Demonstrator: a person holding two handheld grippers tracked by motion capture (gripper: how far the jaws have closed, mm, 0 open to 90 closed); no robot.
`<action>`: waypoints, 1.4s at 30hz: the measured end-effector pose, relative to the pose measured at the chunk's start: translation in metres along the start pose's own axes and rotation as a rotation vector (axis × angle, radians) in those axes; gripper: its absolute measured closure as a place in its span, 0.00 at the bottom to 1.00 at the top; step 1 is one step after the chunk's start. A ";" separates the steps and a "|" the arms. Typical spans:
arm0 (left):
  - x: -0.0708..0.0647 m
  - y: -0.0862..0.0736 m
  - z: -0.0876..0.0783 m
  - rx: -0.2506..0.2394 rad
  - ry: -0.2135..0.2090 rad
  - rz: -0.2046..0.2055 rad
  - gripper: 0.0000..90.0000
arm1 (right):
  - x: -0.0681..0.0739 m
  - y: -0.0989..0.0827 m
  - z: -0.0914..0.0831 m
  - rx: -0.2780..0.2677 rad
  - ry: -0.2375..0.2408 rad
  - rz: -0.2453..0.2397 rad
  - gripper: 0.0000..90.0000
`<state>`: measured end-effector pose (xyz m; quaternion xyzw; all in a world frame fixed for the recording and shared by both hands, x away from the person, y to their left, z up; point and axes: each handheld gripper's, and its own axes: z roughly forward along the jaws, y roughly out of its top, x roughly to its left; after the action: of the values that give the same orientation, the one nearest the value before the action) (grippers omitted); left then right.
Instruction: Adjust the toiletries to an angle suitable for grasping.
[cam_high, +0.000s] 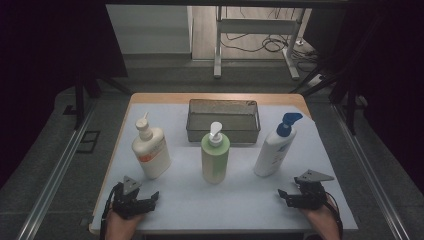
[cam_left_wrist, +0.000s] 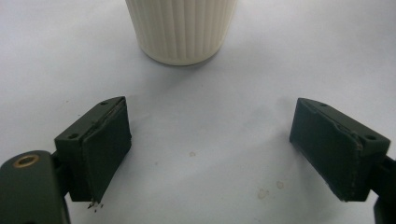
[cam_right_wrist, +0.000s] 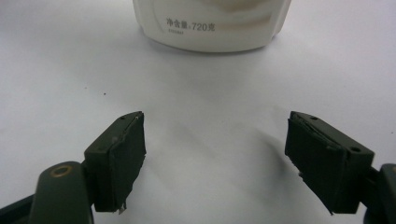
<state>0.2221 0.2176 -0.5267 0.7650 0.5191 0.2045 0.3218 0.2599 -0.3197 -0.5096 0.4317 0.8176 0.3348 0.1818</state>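
Two hands entered from the bottom of the high view, each holding a black tool low over the near edge of a white-covered desk. At the near left corner, the left tool had its jaws spread wide with nothing between them; seen from the left gripper view, the left tool aimed across bare surface at the ribbed base of a cream bottle, near but not touching. At the near right, the right tool was likewise wide open and empty; from the right gripper view, the right tool faced the base of a white bottle printed with small characters, again with clear desk between

Three pump bottles stood upright in a row across the middle of the desk: the cream bottle at left, a green bottle in the centre and the white bottle with a blue pump at right. Behind the green bottle, near the far edge, sat a wire mesh basket, which looked empty

Judging by the layout, the work appeared to be at its very start, with no bottle gripped or lifted, and the bottles seemed meant for the basket. Next, either tool would have needed to advance until a bottle's body sat between its jaws, close firmly around the middle, then lift it upright clear of its neighbours and carry it back over the basket's rim
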 end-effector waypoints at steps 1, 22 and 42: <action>0.000 0.000 0.000 0.000 0.000 0.000 0.14 | 0.000 0.000 0.000 0.000 0.000 0.000 0.23; 0.000 -0.001 0.000 -0.004 0.001 -0.002 0.14 | -0.009 0.018 -0.007 -0.008 0.043 0.011 0.21; 0.000 -0.001 0.000 -0.005 0.001 -0.003 0.14 | -0.036 0.044 -0.021 -0.064 0.033 0.063 0.57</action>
<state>0.2215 0.2177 -0.5272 0.7634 0.5197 0.2058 0.3237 0.2932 -0.3395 -0.4640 0.4457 0.7953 0.3736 0.1713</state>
